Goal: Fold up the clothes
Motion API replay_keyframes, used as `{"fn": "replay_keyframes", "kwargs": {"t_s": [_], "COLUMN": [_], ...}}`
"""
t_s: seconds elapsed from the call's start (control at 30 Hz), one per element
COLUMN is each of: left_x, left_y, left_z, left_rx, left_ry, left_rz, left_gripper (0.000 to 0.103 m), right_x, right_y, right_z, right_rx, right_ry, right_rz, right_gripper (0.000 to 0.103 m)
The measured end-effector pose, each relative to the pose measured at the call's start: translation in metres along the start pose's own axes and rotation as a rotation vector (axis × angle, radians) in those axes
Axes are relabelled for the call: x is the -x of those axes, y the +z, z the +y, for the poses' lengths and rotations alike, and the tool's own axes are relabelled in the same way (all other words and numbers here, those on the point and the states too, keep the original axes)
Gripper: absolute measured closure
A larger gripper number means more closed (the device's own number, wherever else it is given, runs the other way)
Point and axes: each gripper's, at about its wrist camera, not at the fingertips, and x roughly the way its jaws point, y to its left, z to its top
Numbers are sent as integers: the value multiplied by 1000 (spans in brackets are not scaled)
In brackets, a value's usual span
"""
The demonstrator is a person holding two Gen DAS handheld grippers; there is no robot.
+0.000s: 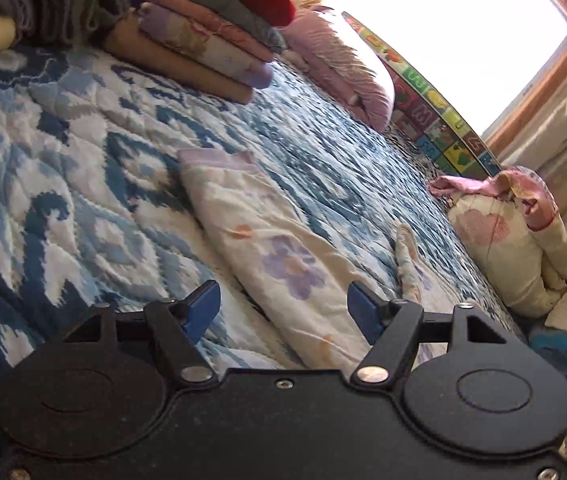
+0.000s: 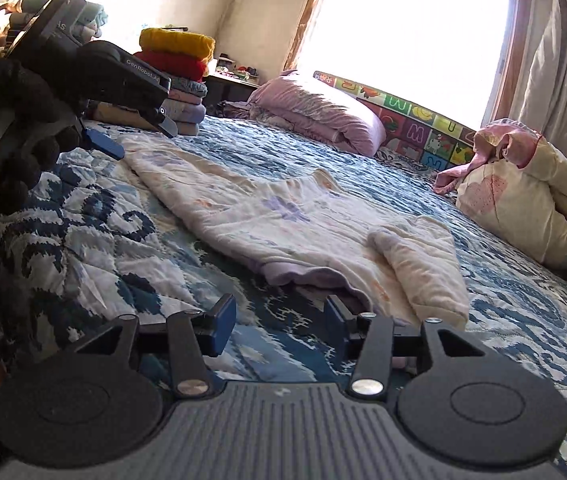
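Note:
A pale floral garment (image 1: 279, 248) with purple flowers and lilac cuffs lies stretched out on the blue-and-white quilt (image 1: 63, 168). My left gripper (image 1: 283, 308) hovers open just above the garment's near end, nothing between its blue pads. In the right wrist view the same garment (image 2: 283, 216) lies across the quilt (image 2: 115, 248), its lilac hem facing me and one sleeve (image 2: 423, 268) folded over. My right gripper (image 2: 279, 320) is open, low over the quilt just short of that hem. The left gripper (image 2: 123, 92), held by a black-gloved hand (image 2: 11, 128), hangs over the garment's far end.
A stack of folded clothes (image 1: 219, 36), topped red and yellow, stands at the bed's far side. A lilac pillow (image 2: 323, 116) and an alphabet play mat (image 2: 415, 120) lie under the bright window. A cream bundle with pink cloth (image 2: 523, 192) sits on the right.

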Motion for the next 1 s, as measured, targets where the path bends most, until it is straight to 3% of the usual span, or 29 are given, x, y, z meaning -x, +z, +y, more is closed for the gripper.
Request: {"fn": "replay_keyframes", "kwargs": {"t_s": [0.2, 0.27, 0.33, 0.4, 0.43, 0.5, 0.6, 0.83, 1.0], "left_x": [-20, -26, -30, -36, -37, -39, -36, -23, -21], "left_y": [19, 22, 25, 23, 22, 19, 5, -67, -114], "left_z": [34, 31, 25, 20, 11, -10, -55, -158, -199], "left_rx": [173, 171, 179, 201, 185, 127, -40, -459, -619], "left_ry": [-47, -51, -67, -108, -134, -181, -263, -461, -559], "left_rz": [-12, -17, -12, 11, 12, 3, -11, 24, 78], "left_gripper": [41, 44, 60, 88, 93, 94, 94, 94, 94], "right_x": [-9, -8, -7, -7, -6, -7, -3, 0, -6], "right_y": [-3, -1, 0, 1, 1, -1, -2, -12, -26], "right_z": [19, 10, 1, -9, -15, -30, -60, -138, -169], "right_rx": [-59, -131, -206, -280, -315, -366, -497, -871, -1062], "right_ry": [56, 73, 88, 104, 111, 117, 144, 231, 307], "right_rz": [52, 58, 65, 71, 68, 47, -13, -159, -238], "right_gripper": [52, 52, 52, 52, 52, 52, 52, 50, 39]}}
